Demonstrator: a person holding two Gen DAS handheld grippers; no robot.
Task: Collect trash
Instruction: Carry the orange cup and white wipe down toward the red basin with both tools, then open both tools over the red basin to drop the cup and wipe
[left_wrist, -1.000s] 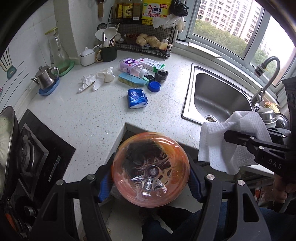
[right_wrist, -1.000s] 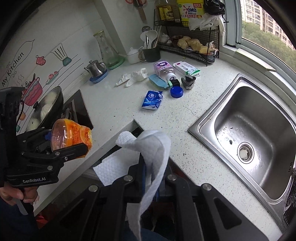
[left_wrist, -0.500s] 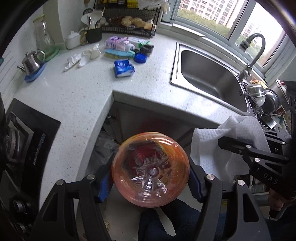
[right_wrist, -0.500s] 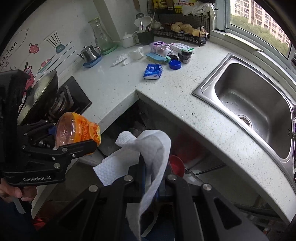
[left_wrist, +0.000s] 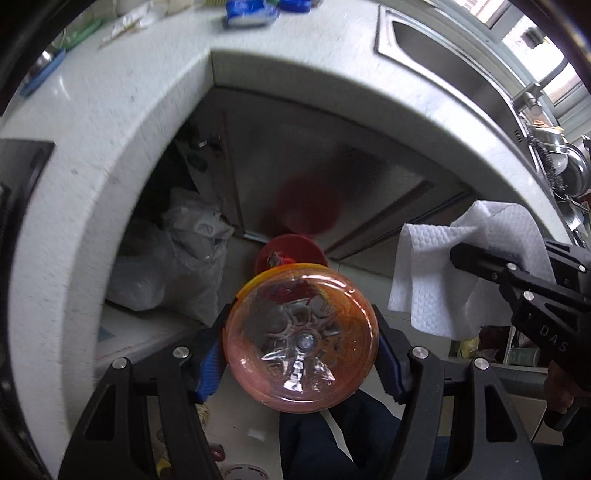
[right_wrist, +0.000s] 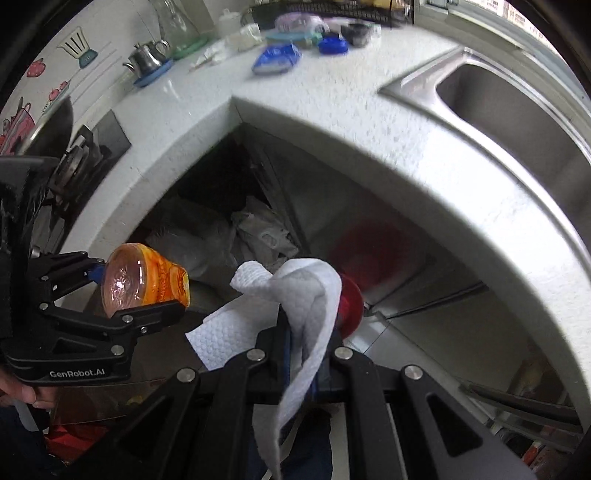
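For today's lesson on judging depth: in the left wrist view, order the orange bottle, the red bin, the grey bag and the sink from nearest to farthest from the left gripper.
1. Orange bottle: clamped between the left gripper's pads.
2. Red bin: just beyond the bottle, on the floor.
3. Grey bag: to the left, under the counter.
4. Sink: top right, up on the counter.

White speckled countertop (right_wrist: 354, 122), inside corner, steel sink (right_wrist: 517, 110) set into right side. On top, far end: blue packet (right_wrist: 275, 59), blue lid (right_wrist: 333, 45), small steel teapot (right_wrist: 146, 59) on blue coaster, crumpled white tissue (right_wrist: 214, 55). Stove (right_wrist: 79, 155) at left.
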